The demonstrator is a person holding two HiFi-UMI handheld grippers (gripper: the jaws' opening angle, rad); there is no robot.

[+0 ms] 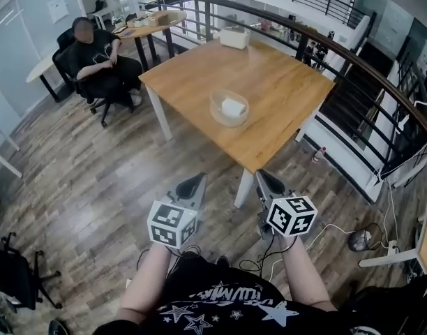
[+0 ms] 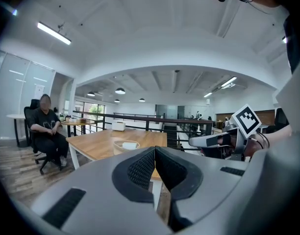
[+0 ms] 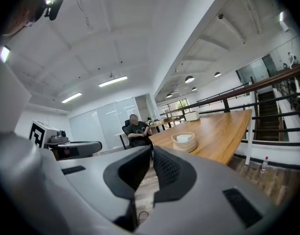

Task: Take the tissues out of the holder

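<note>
A round pale holder (image 1: 229, 108) stands near the middle of the wooden table (image 1: 283, 89), with a white stack of tissues (image 1: 233, 106) inside. Both grippers hang in front of the table's near corner, well short of the holder. My left gripper (image 1: 195, 181) is shut and empty. My right gripper (image 1: 265, 180) is also shut and holds nothing. In the left gripper view the holder (image 2: 126, 145) shows just above the closed jaws (image 2: 155, 154). From the right gripper view the holder (image 3: 184, 142) sits to the right of the closed jaws (image 3: 151, 156).
A white box (image 1: 234, 37) sits at the table's far edge. A person (image 1: 98, 58) sits in an office chair to the left, beside another table (image 1: 154, 21). A dark railing (image 1: 353, 68) runs behind and to the right. Cables (image 1: 339, 230) lie on the wooden floor.
</note>
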